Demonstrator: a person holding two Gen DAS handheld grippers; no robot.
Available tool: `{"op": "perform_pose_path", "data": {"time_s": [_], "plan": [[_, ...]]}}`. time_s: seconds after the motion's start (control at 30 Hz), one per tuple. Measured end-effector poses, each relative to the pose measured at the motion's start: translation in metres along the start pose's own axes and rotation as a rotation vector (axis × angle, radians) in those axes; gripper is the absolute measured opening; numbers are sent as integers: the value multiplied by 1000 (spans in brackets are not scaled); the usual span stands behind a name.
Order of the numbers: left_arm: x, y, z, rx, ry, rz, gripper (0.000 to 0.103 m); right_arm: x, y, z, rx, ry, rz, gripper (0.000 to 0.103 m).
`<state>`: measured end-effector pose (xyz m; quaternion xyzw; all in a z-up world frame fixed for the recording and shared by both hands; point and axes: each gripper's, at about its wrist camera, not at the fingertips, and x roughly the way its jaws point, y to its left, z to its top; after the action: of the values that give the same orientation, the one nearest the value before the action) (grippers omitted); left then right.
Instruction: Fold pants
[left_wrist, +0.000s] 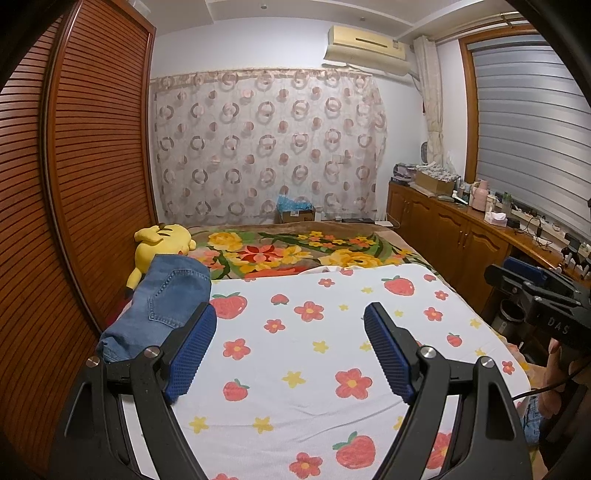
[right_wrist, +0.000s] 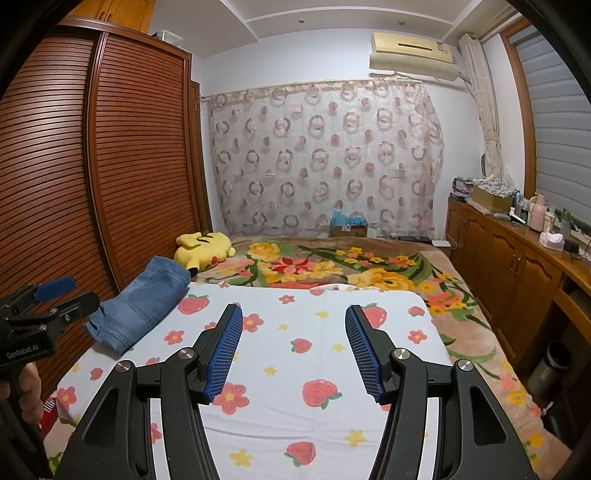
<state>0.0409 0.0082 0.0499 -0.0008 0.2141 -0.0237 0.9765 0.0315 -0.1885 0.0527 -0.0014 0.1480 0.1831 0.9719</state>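
Observation:
A pair of blue jeans (left_wrist: 162, 302) lies folded in a compact stack at the far left edge of the strawberry-print sheet (left_wrist: 314, 350); it also shows in the right wrist view (right_wrist: 142, 302). My left gripper (left_wrist: 290, 314) is open and empty, held above the sheet just right of the jeans. My right gripper (right_wrist: 293, 314) is open and empty above the middle of the sheet (right_wrist: 314, 369). Each gripper shows at the edge of the other's view, the right one (left_wrist: 535, 291) and the left one (right_wrist: 48, 295).
A yellow plush toy (right_wrist: 205, 249) lies behind the jeans on a floral blanket (right_wrist: 332, 266). A slatted wooden wardrobe (right_wrist: 92, 166) runs along the left. Wooden cabinets (right_wrist: 509, 266) with clutter stand at the right, with a bin (right_wrist: 550, 365) below.

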Motion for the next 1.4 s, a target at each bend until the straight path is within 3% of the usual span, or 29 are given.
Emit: {"op": "perform_pose_path", "data": {"time_s": [1.4], "plan": [[-4, -5, 0, 1, -7, 2, 83, -2, -2, -2, -4, -1, 1, 60]]}}
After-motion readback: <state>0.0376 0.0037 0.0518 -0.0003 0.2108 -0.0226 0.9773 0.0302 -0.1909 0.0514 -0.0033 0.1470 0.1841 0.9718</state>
